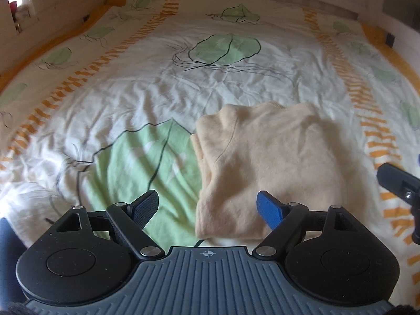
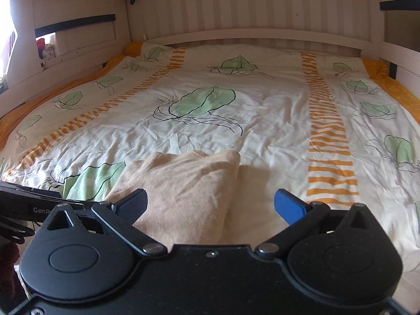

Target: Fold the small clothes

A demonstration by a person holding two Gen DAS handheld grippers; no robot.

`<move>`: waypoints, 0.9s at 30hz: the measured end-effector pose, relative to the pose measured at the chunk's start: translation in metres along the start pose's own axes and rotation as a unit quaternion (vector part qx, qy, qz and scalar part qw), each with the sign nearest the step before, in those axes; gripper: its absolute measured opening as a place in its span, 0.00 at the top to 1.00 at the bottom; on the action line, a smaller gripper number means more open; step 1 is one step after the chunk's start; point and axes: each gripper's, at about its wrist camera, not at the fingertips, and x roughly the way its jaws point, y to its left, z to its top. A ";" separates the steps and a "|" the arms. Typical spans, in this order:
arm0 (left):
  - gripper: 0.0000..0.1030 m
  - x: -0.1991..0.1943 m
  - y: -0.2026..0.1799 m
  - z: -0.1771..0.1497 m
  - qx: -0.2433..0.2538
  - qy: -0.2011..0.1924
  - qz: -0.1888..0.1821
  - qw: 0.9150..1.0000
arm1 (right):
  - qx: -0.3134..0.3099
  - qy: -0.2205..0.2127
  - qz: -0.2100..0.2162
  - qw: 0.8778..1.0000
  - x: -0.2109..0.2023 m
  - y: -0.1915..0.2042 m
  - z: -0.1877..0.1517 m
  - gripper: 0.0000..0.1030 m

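A cream-coloured small sweater (image 1: pixel 267 162) lies folded into a rough rectangle on the bed cover, near the front edge. It also shows in the right wrist view (image 2: pixel 181 191). My left gripper (image 1: pixel 207 204) is open and empty, held just above the sweater's near left corner. My right gripper (image 2: pixel 210 204) is open and empty, over the sweater's near right side. The right gripper's finger (image 1: pixel 399 181) shows at the right edge of the left wrist view. The left gripper's body (image 2: pixel 31 204) shows at the left edge of the right wrist view.
The white bed cover (image 2: pixel 262 110) with green leaf prints and orange stripes fills both views. A wooden headboard (image 2: pixel 252 36) runs along the far side. Wooden rails and shelves (image 2: pixel 73 26) stand at the left, another rail (image 2: pixel 401 52) at the right.
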 end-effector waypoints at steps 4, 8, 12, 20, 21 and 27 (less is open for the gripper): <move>0.21 -0.016 -0.018 -0.009 0.042 -0.005 0.024 0.999 | 0.002 -0.017 -0.011 1.000 -0.025 0.005 -0.008 0.01; 0.21 -0.025 -0.019 -0.017 0.028 0.006 -0.026 0.999 | 0.019 -0.031 -0.068 0.997 -0.042 0.008 -0.017 0.01; 0.21 -0.035 -0.024 -0.029 0.020 0.007 -0.037 0.999 | 0.044 -0.006 -0.063 0.997 -0.046 0.001 -0.023 0.01; 0.21 -0.045 -0.018 -0.037 0.007 -0.001 -0.040 0.999 | 0.044 0.031 -0.063 0.997 -0.051 0.005 -0.037 0.01; 0.21 -0.046 -0.017 -0.038 0.006 -0.001 -0.039 0.999 | 0.047 0.035 -0.059 0.997 -0.051 0.006 -0.037 0.01; 0.21 -0.045 -0.011 -0.043 -0.009 0.001 -0.034 0.999 | 0.044 0.050 -0.044 0.997 -0.049 0.013 -0.039 0.01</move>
